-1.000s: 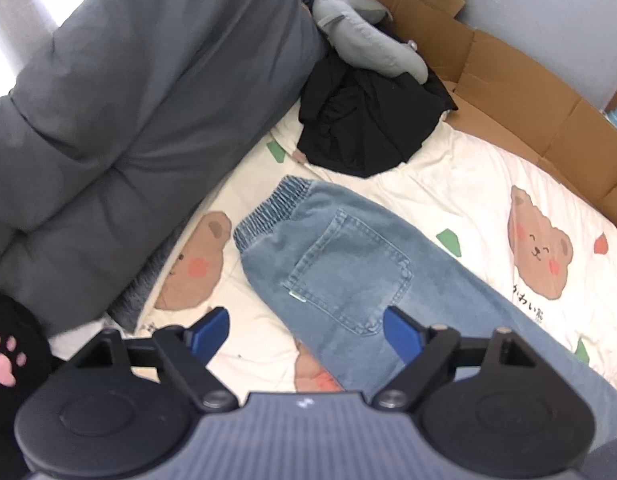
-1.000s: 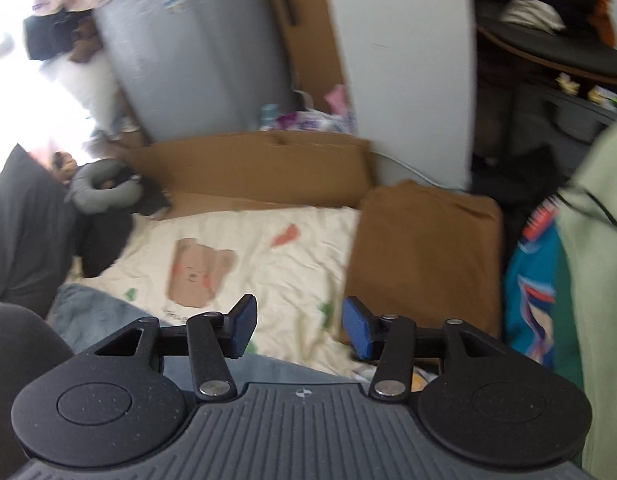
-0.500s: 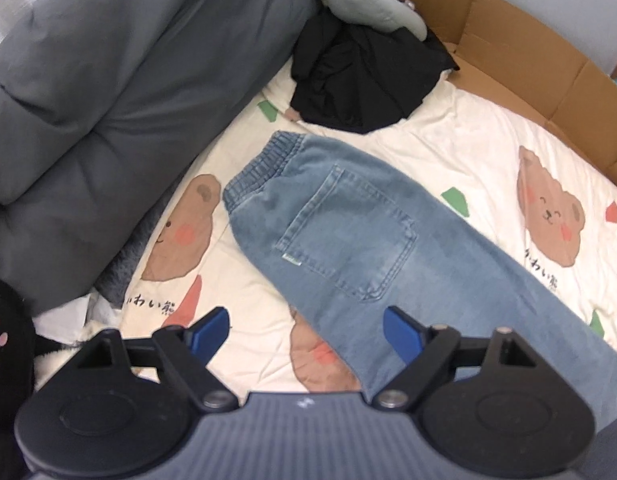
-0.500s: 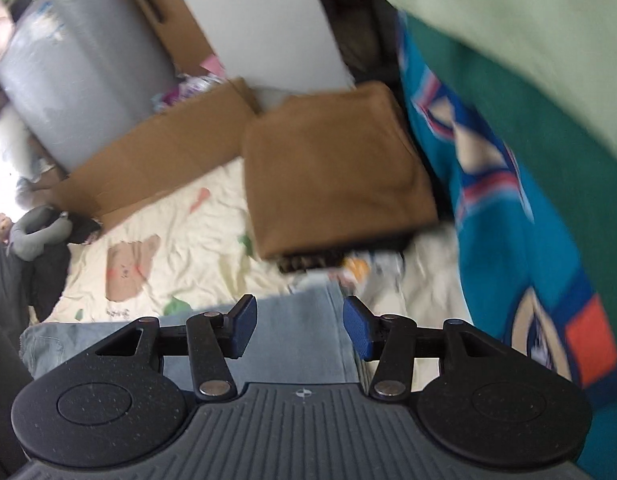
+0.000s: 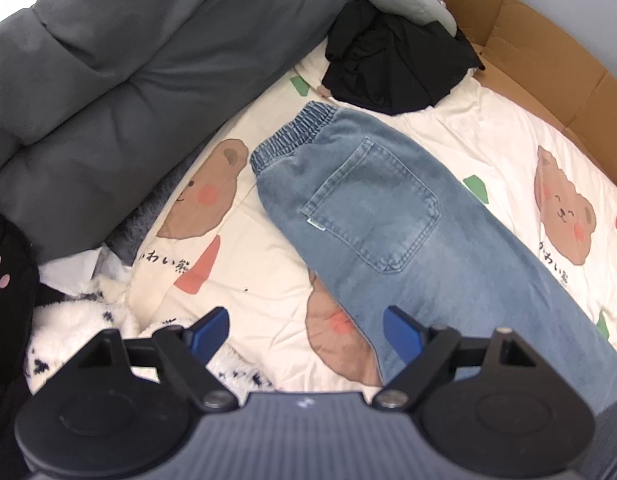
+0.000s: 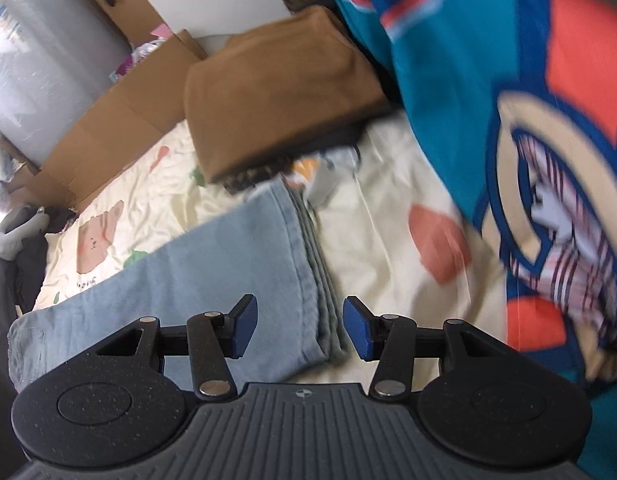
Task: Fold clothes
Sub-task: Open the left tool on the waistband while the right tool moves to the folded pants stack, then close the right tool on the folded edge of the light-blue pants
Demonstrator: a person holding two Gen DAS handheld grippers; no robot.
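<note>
Light blue jeans (image 5: 392,216) lie flat on the cream bear-print bedsheet (image 5: 268,264), folded lengthwise, back pocket up, elastic waistband toward the far left. My left gripper (image 5: 306,330) hovers above the seat and thigh part, open wide, nothing between its blue pads. In the right wrist view the stacked leg hems (image 6: 308,280) of the jeans (image 6: 196,272) lie just ahead of my right gripper (image 6: 300,326). Its jaws stand apart above the hem edge, and no pad presses on the cloth.
A grey duvet (image 5: 120,80) fills the left side. A black garment (image 5: 392,68) lies past the waistband, with cardboard (image 5: 548,64) along the far edge. A folded brown garment (image 6: 276,92) sits beyond the hems. A teal patterned garment (image 6: 520,128) hangs close at the right.
The right gripper has dropped from looking across the room to hovering over the jeans' hems, rolling as it came. The left gripper has sunk a little and slid along the jeans toward the legs.
</note>
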